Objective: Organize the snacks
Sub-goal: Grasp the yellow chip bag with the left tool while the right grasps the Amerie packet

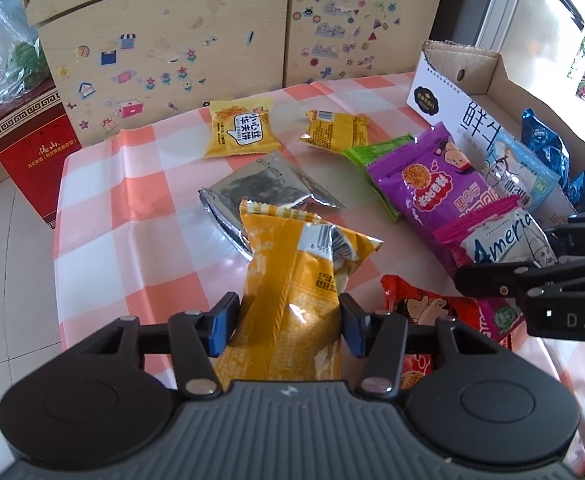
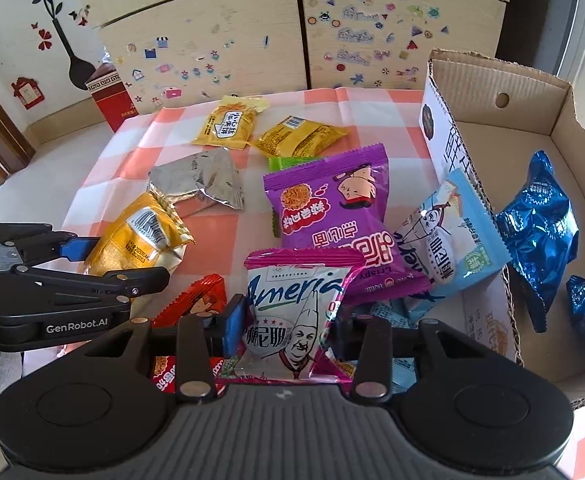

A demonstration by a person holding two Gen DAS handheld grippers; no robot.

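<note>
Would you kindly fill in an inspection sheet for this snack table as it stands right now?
Surface: checked tablecloth, orange and white.
Job's things: yellow packet in left gripper; white chef packet in right gripper; purple packet, silver packet and two small yellow packets lie loose; blue packets inside cardboard box.
Clutter: nothing seen.
Grippers: both shut on packets.
Cables: nothing seen.
Surroundings: stickered cabinet, red box on floor.
</note>
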